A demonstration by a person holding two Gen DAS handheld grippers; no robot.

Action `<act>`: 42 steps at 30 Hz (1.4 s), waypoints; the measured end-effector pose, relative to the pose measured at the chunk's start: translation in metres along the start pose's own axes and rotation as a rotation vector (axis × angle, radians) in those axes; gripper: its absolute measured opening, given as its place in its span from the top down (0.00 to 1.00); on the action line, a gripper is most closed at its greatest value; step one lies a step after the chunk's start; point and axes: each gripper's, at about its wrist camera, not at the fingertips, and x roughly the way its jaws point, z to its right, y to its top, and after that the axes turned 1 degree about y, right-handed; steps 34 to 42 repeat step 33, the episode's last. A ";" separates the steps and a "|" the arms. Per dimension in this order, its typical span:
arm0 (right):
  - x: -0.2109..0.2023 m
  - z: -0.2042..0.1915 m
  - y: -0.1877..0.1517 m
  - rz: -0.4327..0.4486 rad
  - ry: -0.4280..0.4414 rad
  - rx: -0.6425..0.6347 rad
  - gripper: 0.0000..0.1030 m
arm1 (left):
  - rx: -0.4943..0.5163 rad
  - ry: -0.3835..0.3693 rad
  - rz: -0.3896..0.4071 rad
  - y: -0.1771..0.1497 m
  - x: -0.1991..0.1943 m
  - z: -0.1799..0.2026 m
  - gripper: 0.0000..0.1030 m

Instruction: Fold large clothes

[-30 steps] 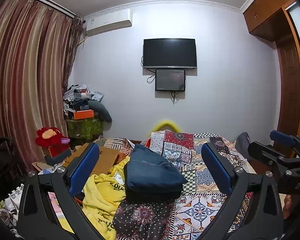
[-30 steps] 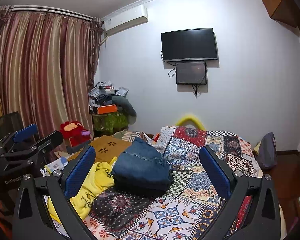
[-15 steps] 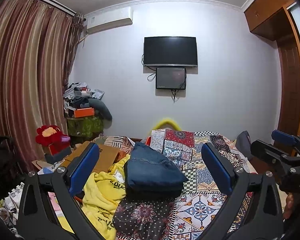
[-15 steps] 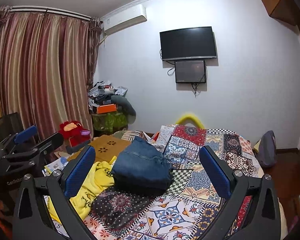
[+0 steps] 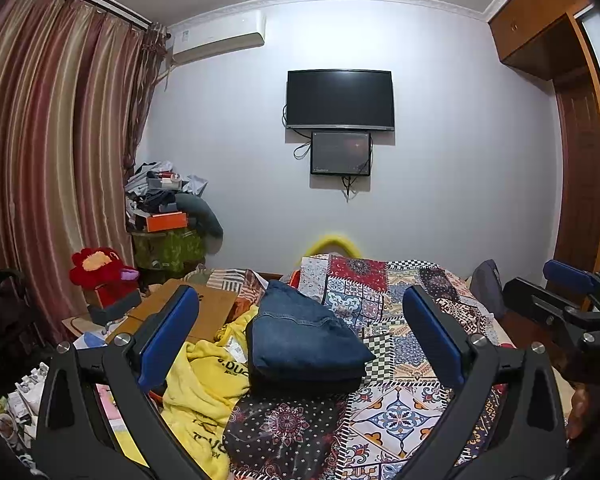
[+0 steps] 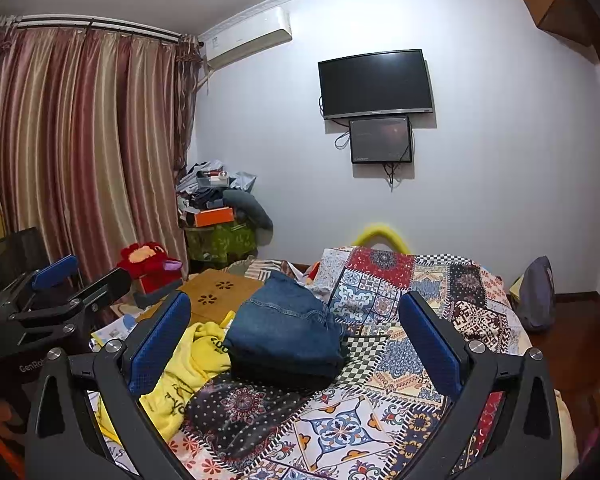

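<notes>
Left-wrist and right-wrist fisheye views of a bedroom. The folded blue jeans (image 5: pixel 304 340) lie as a compact stack on the patchwork bedspread (image 5: pixel 396 400), toward the left half of the bed, resting on a dark dotted patch of the cover. A crumpled yellow garment (image 5: pixel 204 384) with dark lettering lies touching the left side of the jeans.

The left gripper (image 5: pixel 300 336) is held above the near edge of the bed, its blue-padded jaws spread wide with nothing between them; the jeans appear in the gap but well beyond the fingertips. The right gripper (image 6: pixel 294 334) is likewise spread wide and empty, and shows in the left-wrist view at the right edge as a dark frame with a blue pad.

A wooden lap desk (image 6: pixel 220 292) with flower cut-outs sits just left of the clothing. A red plush toy (image 5: pixel 100 272) stands near the striped curtains (image 5: pixel 48 168). On the far wall hang a dark television (image 5: pixel 339 99), a smaller screen (image 5: pixel 340 153) beneath it, and an air conditioner (image 5: pixel 219 42) at upper left.
</notes>
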 end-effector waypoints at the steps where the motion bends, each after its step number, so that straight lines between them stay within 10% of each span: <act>1: 0.000 0.000 0.000 0.000 0.001 -0.001 0.00 | -0.001 -0.004 -0.002 0.000 0.000 0.000 0.01; 42: 0.005 0.003 -0.003 0.005 -0.019 0.025 0.00 | 0.012 -0.068 -0.048 -0.004 0.004 0.009 0.01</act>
